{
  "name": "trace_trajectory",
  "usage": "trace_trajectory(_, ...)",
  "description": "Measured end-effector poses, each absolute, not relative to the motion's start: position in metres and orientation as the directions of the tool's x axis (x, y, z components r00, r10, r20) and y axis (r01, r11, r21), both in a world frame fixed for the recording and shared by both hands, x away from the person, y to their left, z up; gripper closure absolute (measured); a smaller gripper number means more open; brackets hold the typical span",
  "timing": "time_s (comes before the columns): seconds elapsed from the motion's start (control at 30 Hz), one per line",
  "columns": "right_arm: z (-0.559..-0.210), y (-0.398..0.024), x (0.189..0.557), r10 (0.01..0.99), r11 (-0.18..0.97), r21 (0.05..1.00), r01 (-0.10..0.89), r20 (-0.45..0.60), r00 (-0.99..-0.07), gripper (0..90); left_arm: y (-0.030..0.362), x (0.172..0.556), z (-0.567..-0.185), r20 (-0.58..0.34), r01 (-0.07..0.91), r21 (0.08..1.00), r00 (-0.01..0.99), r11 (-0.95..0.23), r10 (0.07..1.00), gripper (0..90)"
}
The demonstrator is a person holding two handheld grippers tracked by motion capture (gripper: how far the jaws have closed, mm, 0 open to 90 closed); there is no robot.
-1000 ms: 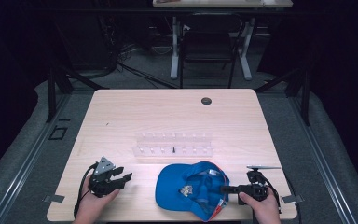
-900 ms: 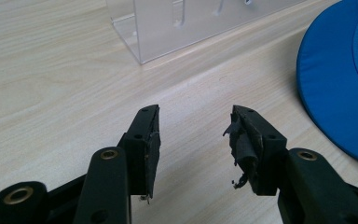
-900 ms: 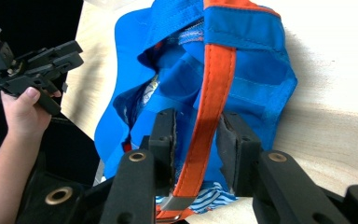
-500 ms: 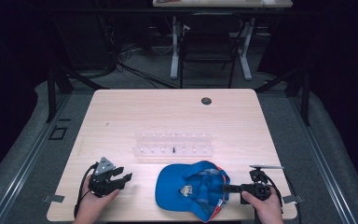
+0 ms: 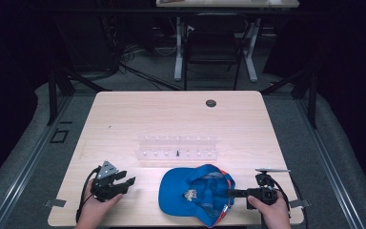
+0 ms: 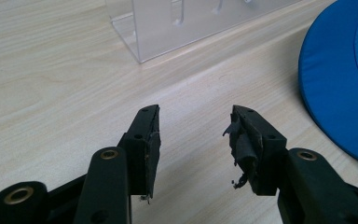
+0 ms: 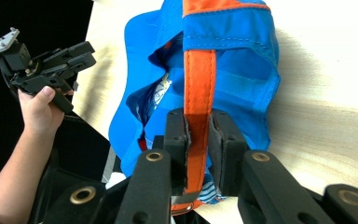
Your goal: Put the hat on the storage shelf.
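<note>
- Right gripper (image 7: 198, 135): fingers (image 7: 176, 135) pinched on the orange strap (image 7: 198, 88) of the cap, having just been closing, strap sandwiched between both pads at lower centre of the right gripper view.
- Same right gripper (image 5: 238, 193) at lower right of the high view, reaching leftward into the cap's rear edge, held by one hand (image 5: 269, 210).
- Left gripper (image 6: 196, 140): fingers (image 6: 145, 140) spread wide, nothing between them, bare wood showing in the gap; torn black padding hanging off the right-hand pad.
- Same left gripper (image 5: 124, 182) at lower left of the high view, well apart from the cap, held by the other hand (image 5: 95, 210).
- Count: two grippers, two hands, one cap, one clear rack, one counter.
- Cap (image 5: 198, 193): bright blue, lying upside down at lower centre of the high view, inside facing up, brim toward the left, orange trim at the back, a small pale patch inside the crown.
- Cap (image 7: 214, 60) in the right gripper view: blue stitched fabric, orange strap running down the middle, striped lining peeking out low down.
- Blue brim (image 6: 340, 79) at the right edge of the left gripper view.
- Clear rack (image 5: 177, 148): transparent plastic, mid-frame, just beyond the cap, a row of small pegs along it.
- Counter (image 5: 124, 119): pale wood, one dark round grommet (image 5: 211, 103) near the far edge.
</note>
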State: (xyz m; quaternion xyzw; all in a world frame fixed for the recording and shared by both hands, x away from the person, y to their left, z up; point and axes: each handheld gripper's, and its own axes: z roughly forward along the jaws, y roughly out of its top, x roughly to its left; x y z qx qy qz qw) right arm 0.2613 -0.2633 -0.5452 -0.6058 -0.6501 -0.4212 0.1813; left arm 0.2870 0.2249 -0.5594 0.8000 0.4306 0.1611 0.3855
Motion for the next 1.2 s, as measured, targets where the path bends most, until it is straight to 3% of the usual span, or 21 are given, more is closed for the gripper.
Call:
trace_trajectory(0.3, -0.533, -0.262, 0.262, 0.688, -0.092, 0.341, 0.936, 0.701, -0.188, 78.8, 0.224, 0.287, -0.56, -0.072, 0.566, 0.753, 0.578, -0.336, 0.813, 53.1)
trace_trajectory(0.87, -0.468, -0.235, 0.287, 0.804, 0.118, 0.302, 0.946, 0.529, -0.27, 78.9, 0.222, 0.286, -0.56, -0.067, 0.564, 0.751, 0.582, -0.343, 0.81, 53.3)
trace_trajectory(1.2, -0.442, -0.217, 0.297, 0.845, 0.146, 0.253, 0.956, 0.471, -0.254, 78.9, 0.222, 0.286, -0.56, -0.064, 0.565, 0.75, 0.581, -0.345, 0.812, 53.4)
